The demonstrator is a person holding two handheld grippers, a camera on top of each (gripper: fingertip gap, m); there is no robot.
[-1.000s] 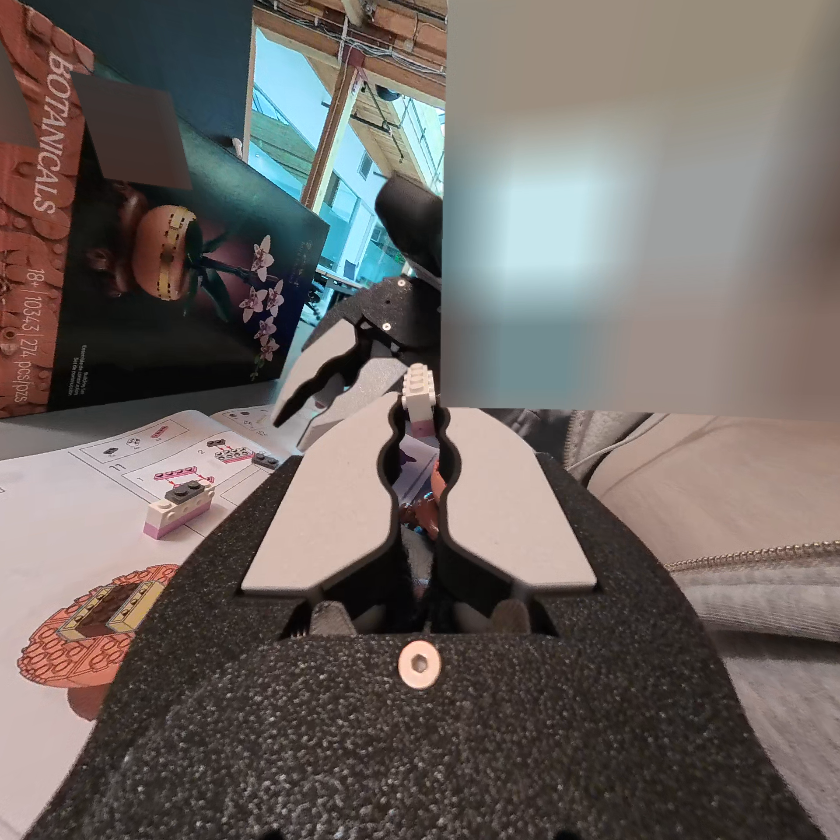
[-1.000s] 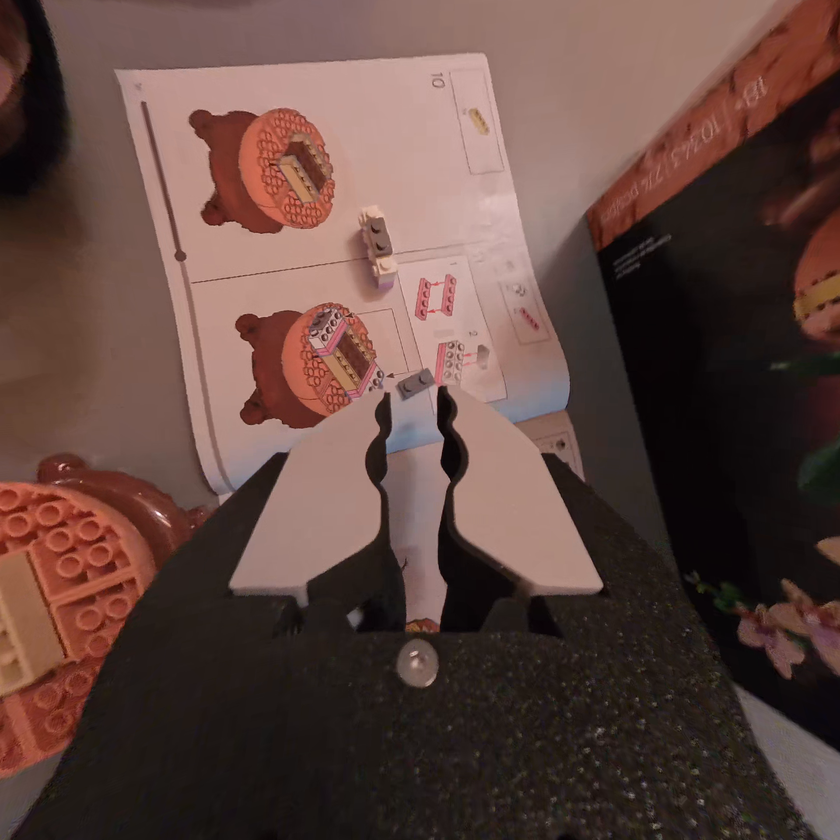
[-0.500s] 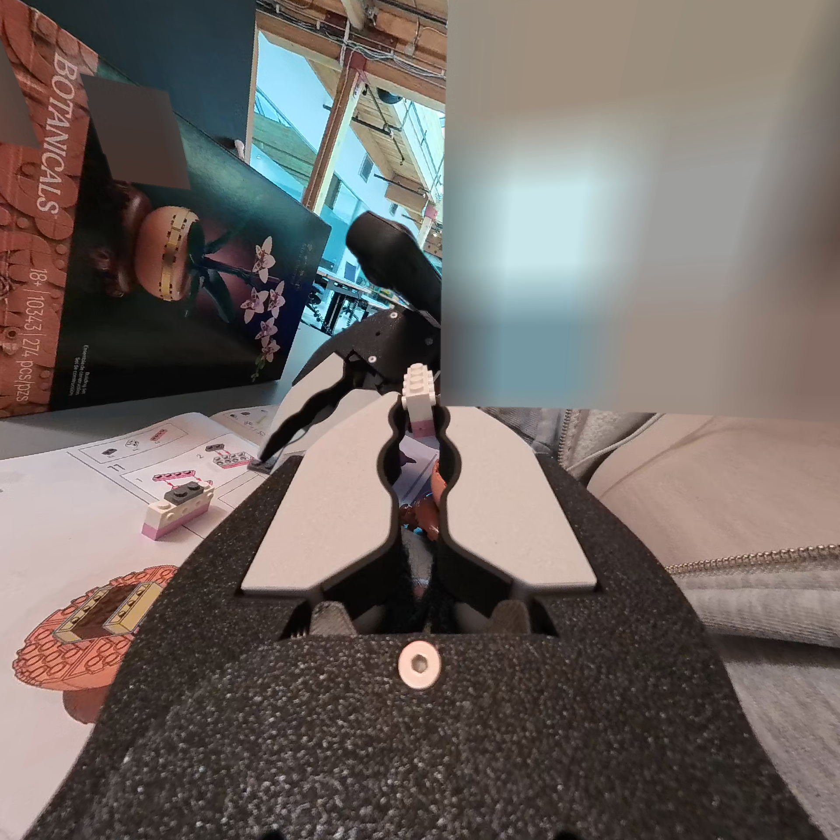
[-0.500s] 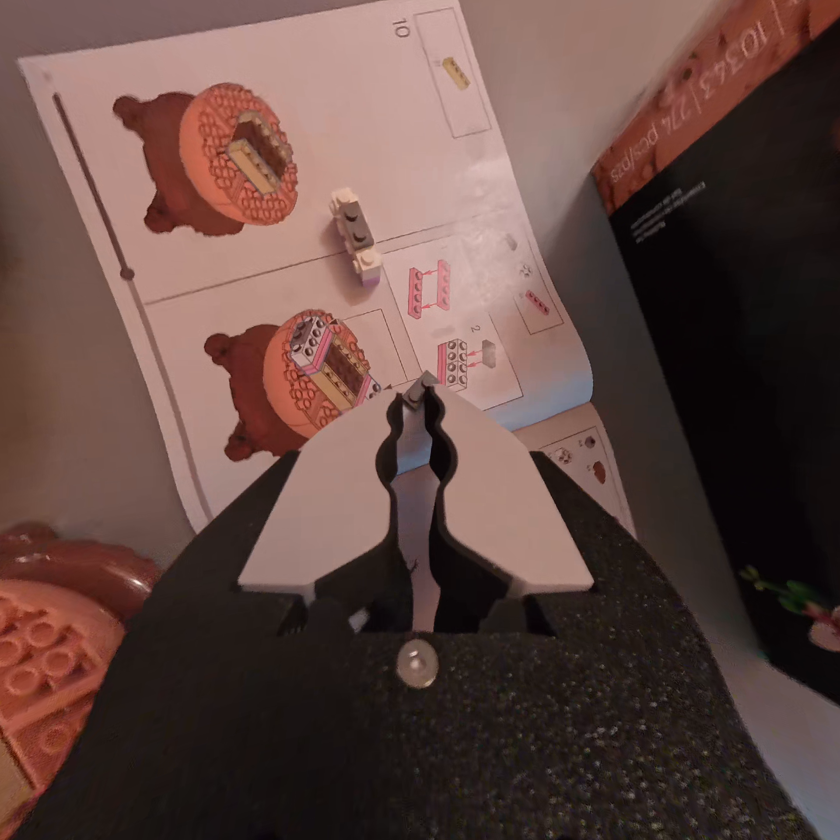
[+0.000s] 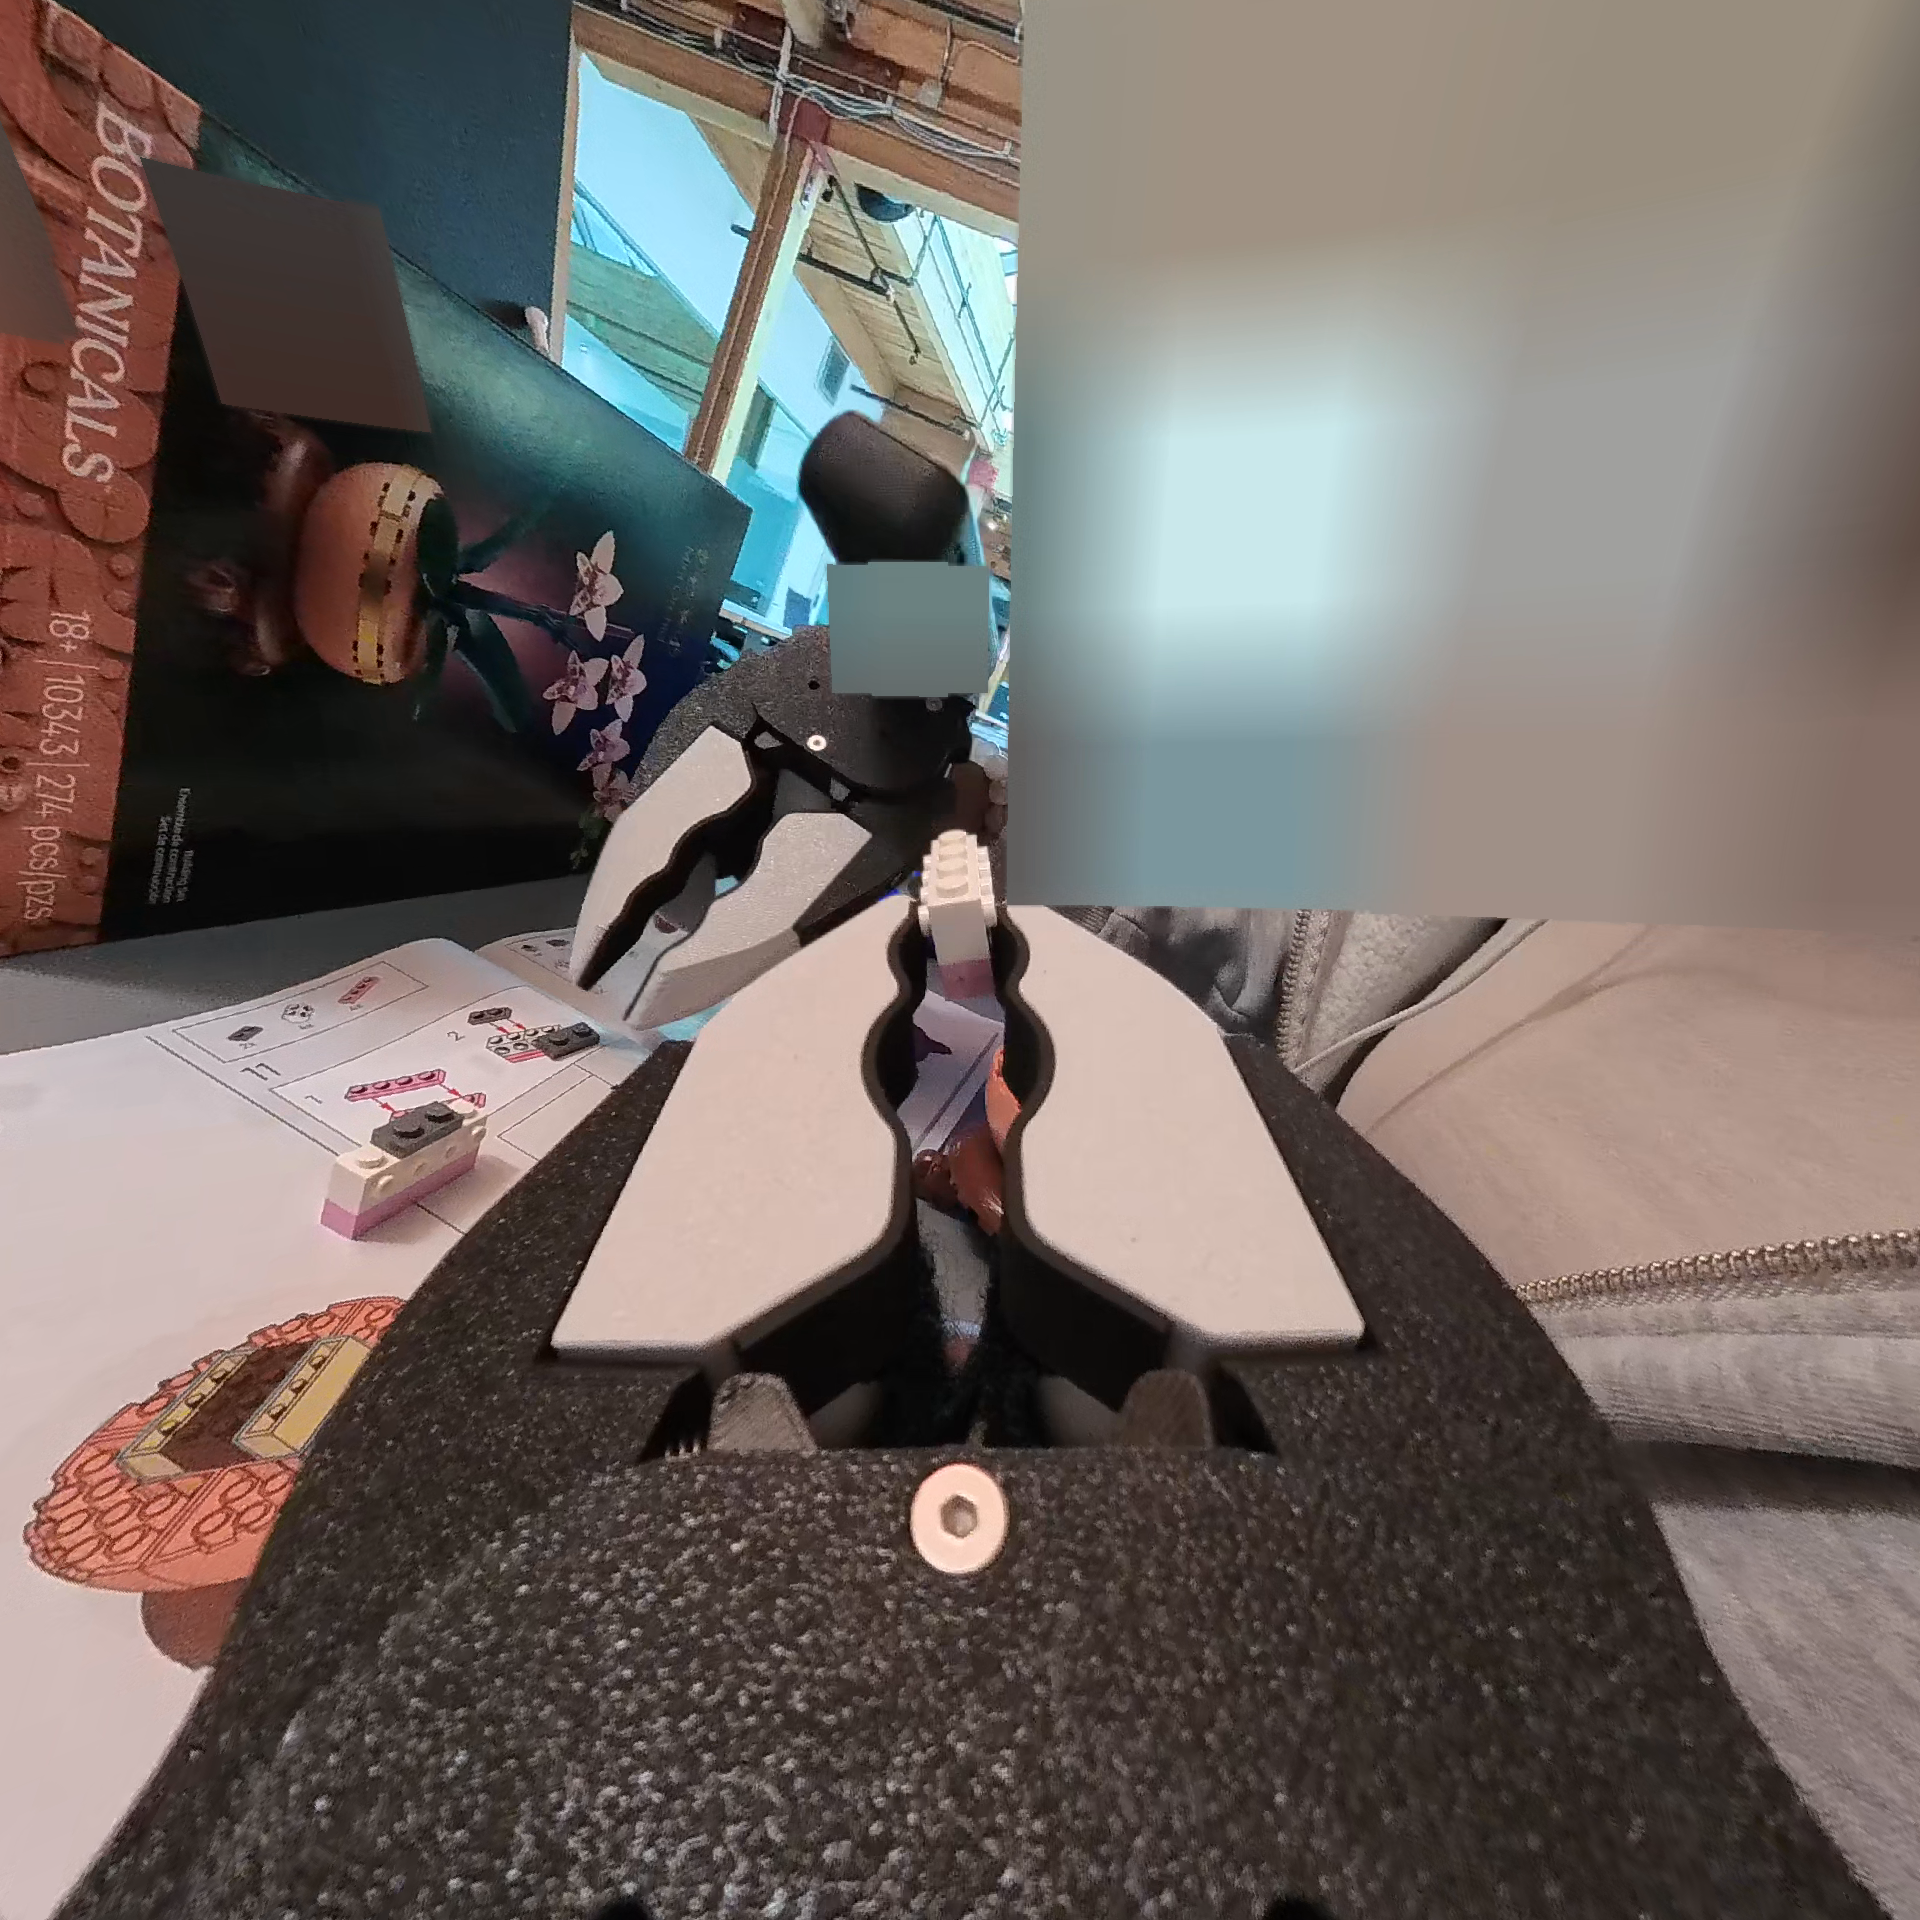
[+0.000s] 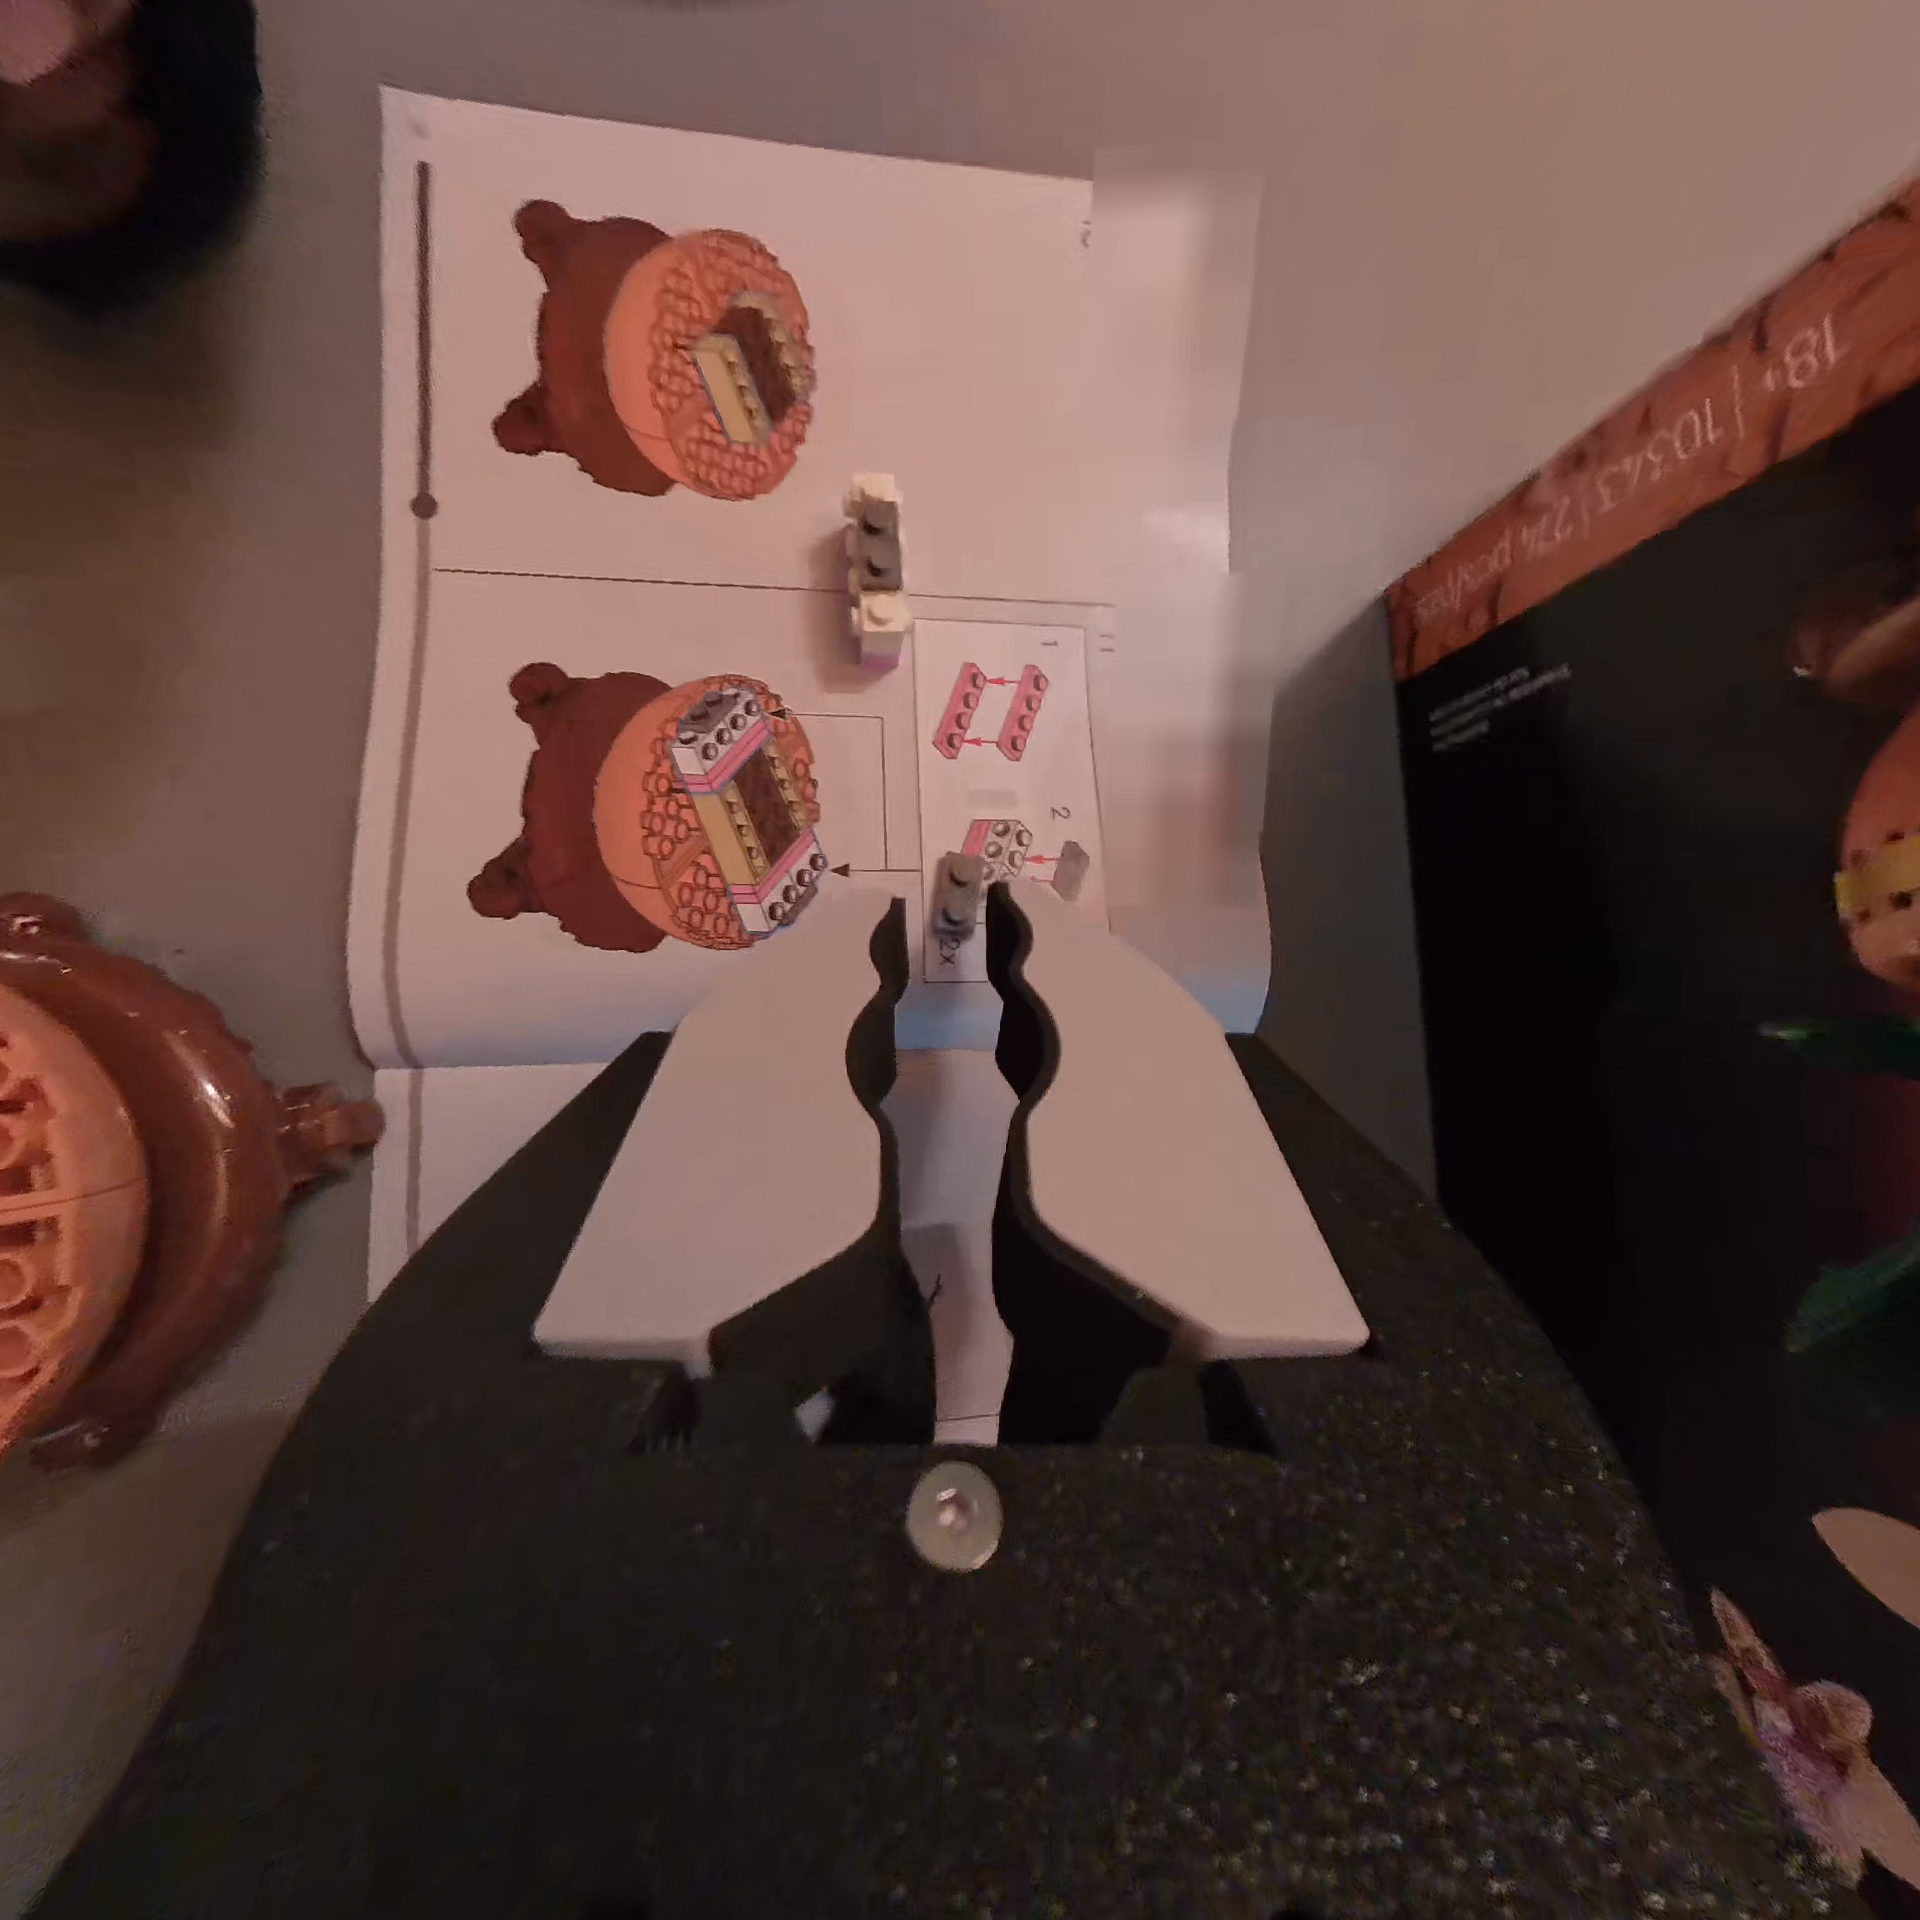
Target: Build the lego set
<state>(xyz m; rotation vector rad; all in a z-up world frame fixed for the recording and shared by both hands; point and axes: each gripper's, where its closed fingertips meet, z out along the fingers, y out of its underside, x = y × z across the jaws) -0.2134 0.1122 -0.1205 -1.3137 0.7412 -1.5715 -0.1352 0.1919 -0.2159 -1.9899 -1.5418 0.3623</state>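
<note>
Lego pieces are sitting in three places at this moment: a white-and-pink brick stack (image 5: 954, 914) is standing upright between the tips of the left gripper (image 5: 956, 940), a small grey plate (image 6: 957, 894) is lying just ahead of the right gripper (image 6: 943, 920), and a finished sub-assembly (image 6: 875, 566) of white, pink and grey is resting on the open instruction booklet (image 6: 935, 343) spread over the tabletop. The left fingers are pressing narrowly on the pink lower end of the stack, leaving its studded white top free. The right fingers are standing slightly apart around the near end of the grey plate; the picture is blurred there, so it is hard to say whether they are touching it, though it looks like they are not yet pinching. These parts are looking light, rigid and smooth-sided, so they are likely to squirt out or swivel under an off-centre squeeze. The thin plate seems best taken across its two long edges, near the middle, with the studs left clear for pressing onto the white top. The stack is probably safest held low, as it is, since force on the joint could split the layers. The brown-and-orange round base (image 6: 73, 1174) is waiting off the booklet's left edge, and the set's box (image 6: 1662, 935) is standing along the tabletop's right edge.
</note>
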